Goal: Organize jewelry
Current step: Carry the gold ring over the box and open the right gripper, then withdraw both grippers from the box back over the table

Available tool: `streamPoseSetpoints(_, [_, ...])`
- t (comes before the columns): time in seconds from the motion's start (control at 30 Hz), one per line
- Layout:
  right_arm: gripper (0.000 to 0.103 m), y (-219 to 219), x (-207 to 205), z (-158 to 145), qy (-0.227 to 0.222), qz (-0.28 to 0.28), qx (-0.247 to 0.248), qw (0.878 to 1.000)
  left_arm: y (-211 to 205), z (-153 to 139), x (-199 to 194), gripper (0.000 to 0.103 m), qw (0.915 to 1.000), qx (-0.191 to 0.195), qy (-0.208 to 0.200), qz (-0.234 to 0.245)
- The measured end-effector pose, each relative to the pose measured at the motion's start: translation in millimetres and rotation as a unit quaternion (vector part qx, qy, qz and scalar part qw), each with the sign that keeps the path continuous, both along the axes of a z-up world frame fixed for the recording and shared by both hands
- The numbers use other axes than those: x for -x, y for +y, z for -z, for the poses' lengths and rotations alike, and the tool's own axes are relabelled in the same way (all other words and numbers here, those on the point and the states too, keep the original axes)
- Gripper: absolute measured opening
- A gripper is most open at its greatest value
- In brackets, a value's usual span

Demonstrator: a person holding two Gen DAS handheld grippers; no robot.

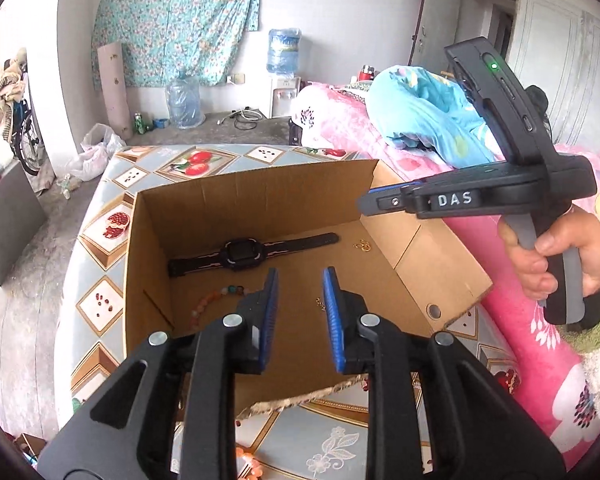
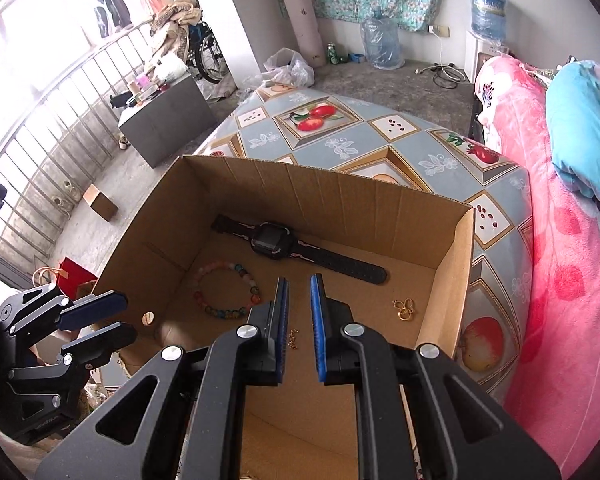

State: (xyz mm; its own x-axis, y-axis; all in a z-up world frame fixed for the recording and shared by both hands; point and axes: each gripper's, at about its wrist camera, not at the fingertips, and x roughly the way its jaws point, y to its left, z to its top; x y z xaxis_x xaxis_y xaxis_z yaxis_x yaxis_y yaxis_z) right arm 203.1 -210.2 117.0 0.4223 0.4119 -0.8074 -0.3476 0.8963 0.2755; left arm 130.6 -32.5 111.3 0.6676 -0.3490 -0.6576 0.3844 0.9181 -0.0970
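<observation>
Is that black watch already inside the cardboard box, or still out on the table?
Inside. The watch lies flat, strap spread out, on the floor of the open cardboard box, near its far wall.

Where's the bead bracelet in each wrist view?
Left wrist: bead bracelet lies on the cardboard box floor, lower left, partly hidden behind the left gripper, nearer the camera than the black watch.
Right wrist: the full ring shows, centre-left on the box floor, left of the right gripper, below the watch.
Shared landmark: the black watch lying across the box floor.
</observation>
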Motion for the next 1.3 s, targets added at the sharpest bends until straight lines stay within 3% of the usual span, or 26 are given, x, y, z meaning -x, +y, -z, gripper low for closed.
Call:
streamPoseSetpoints(0.2, [0.012, -16.8, 68.6, -32.3, -0.066, 0.005, -0.034, 0.997, 40.6, 2.8, 45.1, 0.026, 0.9993, 0.018, -0.030, -0.013])
streamPoseSetpoints(0.3, [0.027, -26.4, 118.9, -41.0, -0.117, 0.014, -0.032, 0.993, 63.6, 15.5, 65.5, 0.034, 0.9990, 0.013, -0.028, -0.034])
streamPoseSetpoints(0.4, [0.034, -30.3, 163.1, -33.1, -0.142, 0.020, -0.020, 0.989, 79.3, 35.3, 79.5, 0.037, 0.9987, 0.002, -0.001, -0.051])
streamPoseSetpoints(0.5, [0.038, -33.8, 191.1, -5.5, -0.121, 0.039, -0.021, 0.992, 85.6, 54.2, 91.9, 0.038, 0.9984, 0.004, 0.025, -0.051])
streamPoseSetpoints(0.63, [0.038, -34.9, 211.5, 47.8, -0.065, 0.084, -0.035, 0.994, 72.2, 75.6, 103.2, 0.041, 0.9986, -0.001, 0.041, -0.032])
streamPoseSetpoints(0.83, [0.038, -17.4, 237.9, 106.4, -0.082, 0.142, 0.059, 0.985, 21.8, 105.5, 106.7, 0.041, 0.9985, -0.025, 0.047, 0.015])
streamPoseSetpoints(1.1, [0.038, -13.8, 247.4, 130.7, -0.094, 0.174, 0.080, 0.977, -34.8, 117.8, 106.6, 0.041, 0.9956, -0.064, -0.016, 0.067])
streamPoseSetpoints(1.3, [0.039, -11.8, 248.6, 136.4, -0.119, 0.176, 0.081, 0.974, -62.5, 128.7, 97.1, 0.041, 0.9905, -0.080, -0.005, 0.111])
